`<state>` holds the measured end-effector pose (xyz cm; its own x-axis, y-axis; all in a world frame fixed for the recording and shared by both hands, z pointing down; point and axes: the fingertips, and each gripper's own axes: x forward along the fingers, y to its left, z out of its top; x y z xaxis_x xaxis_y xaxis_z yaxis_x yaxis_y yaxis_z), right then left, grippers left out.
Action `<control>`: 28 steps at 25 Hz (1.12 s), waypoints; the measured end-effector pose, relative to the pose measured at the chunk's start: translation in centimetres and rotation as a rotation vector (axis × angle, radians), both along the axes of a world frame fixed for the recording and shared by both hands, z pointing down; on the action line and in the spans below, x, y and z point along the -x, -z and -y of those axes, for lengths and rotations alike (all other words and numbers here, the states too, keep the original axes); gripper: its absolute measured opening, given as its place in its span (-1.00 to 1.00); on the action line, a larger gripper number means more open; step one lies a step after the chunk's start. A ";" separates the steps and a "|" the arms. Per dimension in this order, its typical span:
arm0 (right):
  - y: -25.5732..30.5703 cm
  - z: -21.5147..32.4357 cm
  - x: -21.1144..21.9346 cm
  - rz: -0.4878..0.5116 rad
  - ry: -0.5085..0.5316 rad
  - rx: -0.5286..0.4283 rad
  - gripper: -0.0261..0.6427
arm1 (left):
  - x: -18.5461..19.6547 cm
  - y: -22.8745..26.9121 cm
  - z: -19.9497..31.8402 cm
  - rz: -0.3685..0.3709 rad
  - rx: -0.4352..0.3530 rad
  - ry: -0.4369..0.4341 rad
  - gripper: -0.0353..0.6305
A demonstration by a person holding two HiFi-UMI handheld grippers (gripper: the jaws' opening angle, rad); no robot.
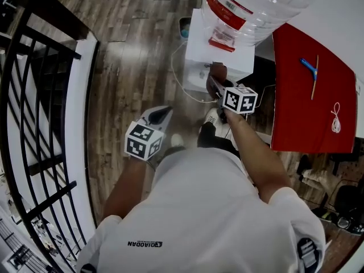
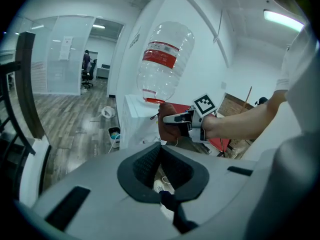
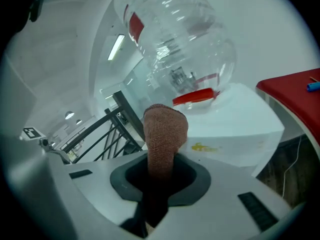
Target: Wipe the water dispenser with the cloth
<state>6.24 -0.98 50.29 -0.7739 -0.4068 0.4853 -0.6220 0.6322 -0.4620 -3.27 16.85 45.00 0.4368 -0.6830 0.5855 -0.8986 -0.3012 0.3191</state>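
The white water dispenser (image 1: 222, 53) stands ahead of me with a large clear bottle (image 1: 256, 1) upended on top. My right gripper (image 1: 215, 85) is shut on a brown cloth (image 1: 218, 71) held against the dispenser's front face, below the bottle's red neck. In the right gripper view the cloth (image 3: 165, 134) sticks up from between the jaws, close to the dispenser's top (image 3: 235, 129) and the bottle (image 3: 185, 49). My left gripper (image 1: 161, 114) hangs lower left over the floor, jaws together and holding nothing. The left gripper view shows the dispenser (image 2: 134, 119) and the right gripper (image 2: 172, 119) with the cloth (image 2: 167, 130).
A black railing (image 1: 34, 95) with a white ledge runs along the left. A red table (image 1: 307, 90) with a blue pen and a white cord stands to the right of the dispenser. A white cable (image 1: 181, 84) trails on the wood floor. A small bin (image 1: 185, 27) sits behind.
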 end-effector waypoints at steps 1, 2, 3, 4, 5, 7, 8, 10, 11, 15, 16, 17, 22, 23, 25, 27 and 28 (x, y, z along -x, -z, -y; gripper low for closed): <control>-0.5 -0.4 1.3 -0.002 0.023 -0.001 -0.75 | 0.3 0.0 -0.5 0.005 0.004 0.012 -0.93; -0.9 -0.7 2.5 -0.002 0.044 -0.004 -0.75 | 0.7 0.1 -1.0 0.010 0.009 0.025 -0.93; -1.3 -1.0 3.8 -0.001 0.066 -0.009 -0.75 | 1.2 0.2 -1.6 0.016 0.012 0.039 -0.93; -1.5 -1.3 5.1 0.002 0.089 -0.016 -0.75 | 1.7 0.4 -2.1 0.023 0.015 0.055 -0.93; -1.8 -1.5 6.3 0.006 0.111 -0.022 -0.75 | 2.3 0.5 -2.6 0.031 0.018 0.074 -0.93; -2.1 -1.7 8.4 0.017 0.145 -0.031 -0.75 | 3.8 0.7 -3.7 0.047 0.029 0.119 -0.93; -2.3 -1.7 9.2 0.018 0.158 -0.036 -0.75 | 4.5 0.7 -4.3 0.055 0.036 0.141 -0.93; -2.9 -1.8 10.5 0.011 0.178 -0.047 -0.75 | 5.7 0.7 -5.4 0.069 0.051 0.181 -0.93; -3.2 -1.9 10.9 0.005 0.184 -0.049 -0.75 | 6.1 0.8 -5.8 0.073 0.057 0.197 -0.93; -4.1 -1.7 11.6 -0.008 0.195 -0.053 -0.75 | 7.1 0.9 -6.9 0.086 0.070 0.230 -0.93; -4.3 -1.6 11.4 -0.012 0.193 -0.055 -0.75 | 7.1 0.9 -7.0 0.088 0.074 0.231 -0.93; -4.4 -1.4 11.2 -0.017 0.191 -0.057 -0.75 | 7.1 0.9 -7.1 0.089 0.078 0.229 -0.93; -4.9 -1.3 8.6 -0.060 0.196 -0.090 -0.75 | 6.1 0.9 -6.2 0.092 0.082 0.184 -0.93; -5.0 -1.4 8.0 -0.071 0.199 -0.100 -0.75 | 5.8 0.9 -6.0 0.093 0.081 0.171 -0.93; -5.3 -1.7 6.7 -0.089 0.203 -0.118 -0.75 | 5.4 0.9 -5.5 0.093 0.080 0.148 -0.93; -5.5 -1.6 5.3 -0.100 0.196 -0.128 -0.75 | 4.8 0.8 -5.0 0.092 0.080 0.125 -0.93; -5.6 -1.5 4.7 -0.102 0.188 -0.129 -0.75 | 4.5 0.7 -4.7 0.092 0.079 0.112 -0.93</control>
<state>1.58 0.53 55.89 -0.7914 -0.3240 0.5184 -0.5274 0.7906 -0.3110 -7.78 21.54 44.31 0.3021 -0.6745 0.6737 -0.9518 -0.1743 0.2523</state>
